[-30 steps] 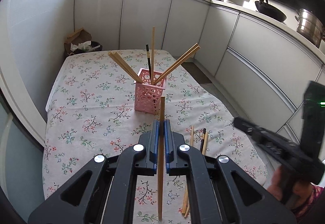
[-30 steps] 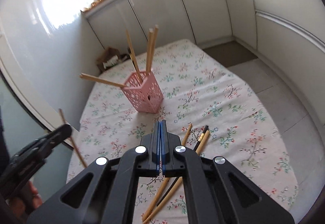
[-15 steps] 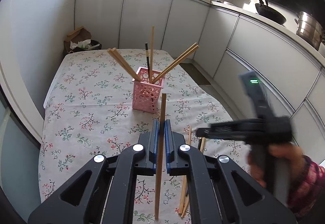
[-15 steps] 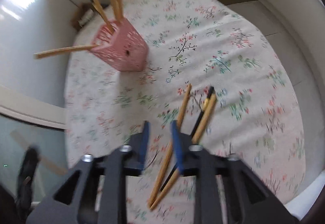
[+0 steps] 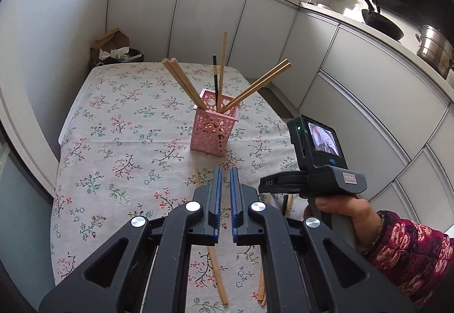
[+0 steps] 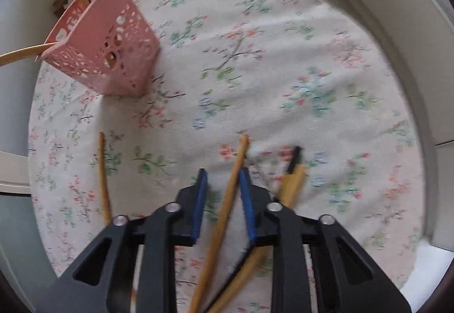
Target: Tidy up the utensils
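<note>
Here's the square pink plastic holder (image 5: 211, 128), pierced with round holes, standing near the middle of the floral tablecloth (image 5: 119, 128). It's bristling with chopsticks (image 5: 222, 57): two pale wooden ones lean left, two lean right, and a tall wooden one and a thin black one stand nearly upright between them.

The left gripper (image 5: 226, 179) hovers short of the holder with its blue pads drawn close and nothing in the slim gap. Beneath it, one loose wooden chopstick (image 5: 218, 279) lies flat on the cloth.

Over to the right gripper (image 6: 222, 179), held in a hand (image 5: 343, 210) and pointing steeply down at the cloth. Its jaws are closing around a light wooden chopstick (image 6: 227, 199) that runs between the pads, with daylight still on its left side. Just to the right lies a black-tipped chopstick (image 6: 293, 159) beside another wooden one (image 6: 295, 182).
</note>
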The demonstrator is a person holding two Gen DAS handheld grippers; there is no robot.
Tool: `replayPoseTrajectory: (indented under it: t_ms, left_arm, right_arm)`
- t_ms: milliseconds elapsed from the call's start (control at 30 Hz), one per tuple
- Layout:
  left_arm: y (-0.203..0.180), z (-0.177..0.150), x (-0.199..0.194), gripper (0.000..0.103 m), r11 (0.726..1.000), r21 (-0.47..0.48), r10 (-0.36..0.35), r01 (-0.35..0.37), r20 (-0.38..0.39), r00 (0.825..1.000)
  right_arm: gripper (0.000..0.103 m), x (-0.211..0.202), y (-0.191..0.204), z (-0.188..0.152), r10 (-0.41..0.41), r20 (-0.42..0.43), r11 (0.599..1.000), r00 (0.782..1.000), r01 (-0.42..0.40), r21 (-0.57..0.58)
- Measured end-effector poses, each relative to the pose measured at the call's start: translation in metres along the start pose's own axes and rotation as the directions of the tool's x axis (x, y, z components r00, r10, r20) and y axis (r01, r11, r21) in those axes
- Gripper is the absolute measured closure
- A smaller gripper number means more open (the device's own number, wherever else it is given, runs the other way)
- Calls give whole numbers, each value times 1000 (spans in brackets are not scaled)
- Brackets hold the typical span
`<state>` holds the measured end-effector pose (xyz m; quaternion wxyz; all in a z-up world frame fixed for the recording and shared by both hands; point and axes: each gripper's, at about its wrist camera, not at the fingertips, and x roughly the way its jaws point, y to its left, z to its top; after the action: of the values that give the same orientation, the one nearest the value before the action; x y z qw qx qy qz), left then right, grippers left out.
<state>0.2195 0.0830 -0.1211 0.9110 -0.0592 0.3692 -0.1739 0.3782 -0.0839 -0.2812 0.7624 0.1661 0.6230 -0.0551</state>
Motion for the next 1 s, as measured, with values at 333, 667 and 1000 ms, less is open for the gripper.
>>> replayPoseTrajectory:
  t_ms: [333, 667, 1000]
  left_arm:
    - [25, -4, 83, 77, 992, -57, 90, -109, -260, 961]
    - [26, 1, 181, 75, 970, -52, 186, -237, -462, 867]
    - [19, -15, 184, 99, 983, 44, 180, -180, -460, 869]
  right_arm:
    - [97, -68, -19, -45, 194, 261, 981, 946, -187, -51]
    - [97, -128, -60, -92, 358, 435, 933, 826, -330, -140]
    - [97, -147, -77, -101, 454, 465, 890, 760, -412, -195]
